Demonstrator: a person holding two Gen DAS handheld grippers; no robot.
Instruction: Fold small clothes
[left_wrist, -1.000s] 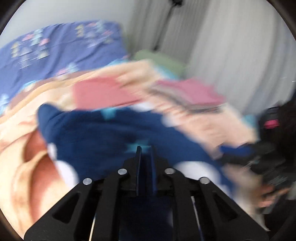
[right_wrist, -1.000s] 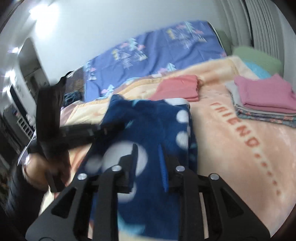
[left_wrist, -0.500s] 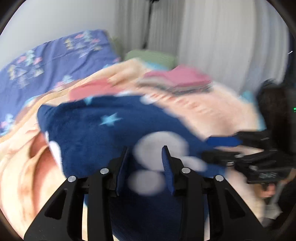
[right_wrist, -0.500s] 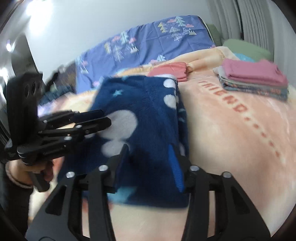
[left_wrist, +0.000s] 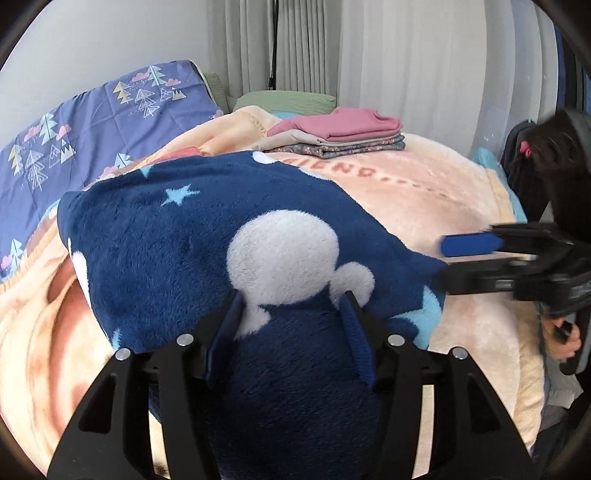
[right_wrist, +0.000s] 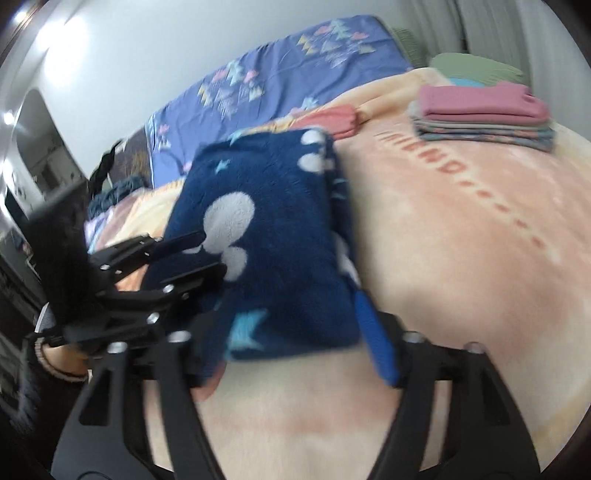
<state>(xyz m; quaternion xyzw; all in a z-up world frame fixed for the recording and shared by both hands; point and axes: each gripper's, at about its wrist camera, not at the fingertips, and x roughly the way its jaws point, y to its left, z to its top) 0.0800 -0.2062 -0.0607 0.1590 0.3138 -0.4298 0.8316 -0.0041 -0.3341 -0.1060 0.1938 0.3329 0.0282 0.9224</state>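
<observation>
A dark blue fleece (left_wrist: 177, 243) with white blobs and pale blue stars lies folded on the bed (left_wrist: 424, 192), on a peach blanket with red letters.

The left gripper (left_wrist: 291, 328) is at the near end of the fleece. Its jaws are opening. The fleece lies between them and bulges up in the gap. The blue pads (left_wrist: 225, 332) stand at each side of the cloth and do not squeeze it now.

The right gripper (right_wrist: 280, 332) is at the near right corner of the fleece (right_wrist: 266, 229). Its jaws are opening too and stand wide. The corner with a pale blue star sits between them. The right pad is just beside the fleece edge; the picture is too blurry to say if it touches. The left pad is hidden by the cloth.

In the left view the right gripper (left_wrist: 469, 258) comes in from the right side, with one jaw above the other, at the fleece corner. In the right view the left gripper (right_wrist: 192, 254) comes in from the left side, over the fleece edge.

A stack of folded clothes (left_wrist: 343, 136) with a pink one on top sits farther back on the bed, well apart from the fleece. A red folded cloth (right_wrist: 332, 118) lies just behind the fleece. A purple sheet (left_wrist: 81, 125) with little trees is at the back, by the wall.
</observation>
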